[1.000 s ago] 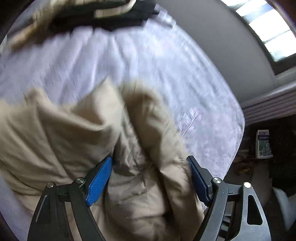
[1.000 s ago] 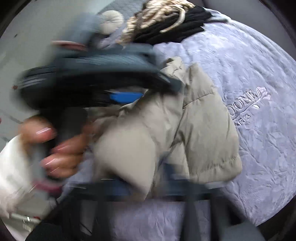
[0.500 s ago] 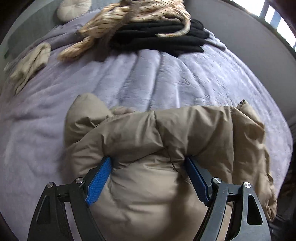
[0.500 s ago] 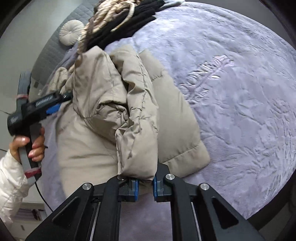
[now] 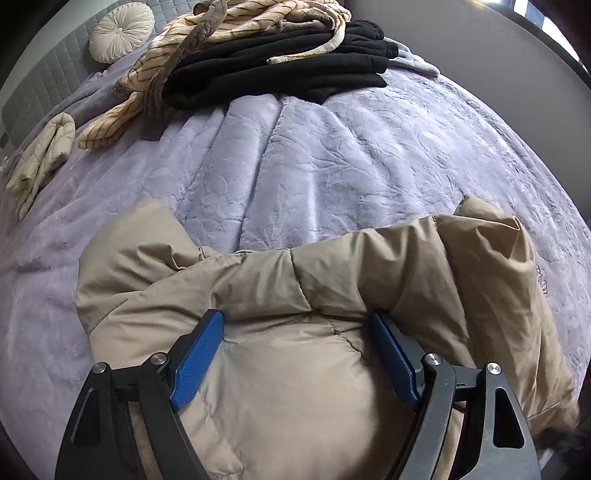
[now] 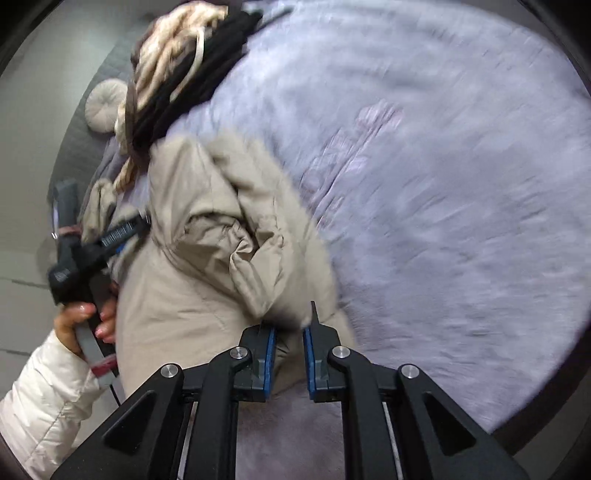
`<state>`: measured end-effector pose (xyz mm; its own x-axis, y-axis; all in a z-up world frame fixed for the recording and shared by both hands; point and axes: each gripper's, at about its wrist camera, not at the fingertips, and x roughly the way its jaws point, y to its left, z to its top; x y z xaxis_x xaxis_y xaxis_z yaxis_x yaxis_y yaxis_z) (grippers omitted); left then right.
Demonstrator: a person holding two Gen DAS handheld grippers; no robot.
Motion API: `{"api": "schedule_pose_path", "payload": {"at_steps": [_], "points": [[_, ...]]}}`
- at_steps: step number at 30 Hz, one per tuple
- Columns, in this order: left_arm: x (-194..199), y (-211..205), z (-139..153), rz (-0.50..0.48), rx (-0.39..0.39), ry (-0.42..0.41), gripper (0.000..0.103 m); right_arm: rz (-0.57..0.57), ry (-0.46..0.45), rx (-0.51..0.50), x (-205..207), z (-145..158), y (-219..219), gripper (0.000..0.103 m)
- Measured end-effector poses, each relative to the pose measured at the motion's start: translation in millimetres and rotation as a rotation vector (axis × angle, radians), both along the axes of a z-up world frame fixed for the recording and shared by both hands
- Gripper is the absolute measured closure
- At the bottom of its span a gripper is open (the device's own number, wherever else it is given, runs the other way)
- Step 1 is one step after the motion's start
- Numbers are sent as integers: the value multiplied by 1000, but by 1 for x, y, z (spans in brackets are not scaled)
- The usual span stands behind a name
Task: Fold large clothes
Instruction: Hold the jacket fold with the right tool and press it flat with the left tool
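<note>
Beige puffer jacket (image 5: 303, 369) lay bunched on the lavender bedspread (image 5: 332, 155), filling the 6 o'clock half of the left wrist view. Left gripper (image 5: 297, 328) stood with its blue pads (image 5: 197, 356) wide apart, pressed into a padded bulge of the jacket that sat between them; a thick folded roll of the jacket lay just beyond the fingertips. In the right wrist view, which was motion-blurred, the right gripper (image 6: 289, 334) had its fingers slightly apart, with a corner of the jacket at the fingertips; whether it was pinched could not be told. At 9 o'clock in that view a hand (image 6: 83, 319) in a white sleeve held the left gripper's handle against the jacket's side. Farther off, at 12 o'clock in the left wrist view, a folded black garment (image 5: 295, 70) lay with a striped cream garment (image 5: 207, 40) draped over it. A round cushion (image 5: 120, 31) rested at 11 o'clock against the grey headboard (image 5: 40, 85).
</note>
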<state>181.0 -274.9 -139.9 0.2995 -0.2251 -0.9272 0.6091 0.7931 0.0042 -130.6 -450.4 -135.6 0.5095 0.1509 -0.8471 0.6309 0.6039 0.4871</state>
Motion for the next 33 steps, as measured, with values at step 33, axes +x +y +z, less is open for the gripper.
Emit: {"api": "schedule_pose_path", "payload": {"at_steps": [33], "points": [[-68,118,61,226,-59,91,21,344,185,-139,69,-42,8,92]]}}
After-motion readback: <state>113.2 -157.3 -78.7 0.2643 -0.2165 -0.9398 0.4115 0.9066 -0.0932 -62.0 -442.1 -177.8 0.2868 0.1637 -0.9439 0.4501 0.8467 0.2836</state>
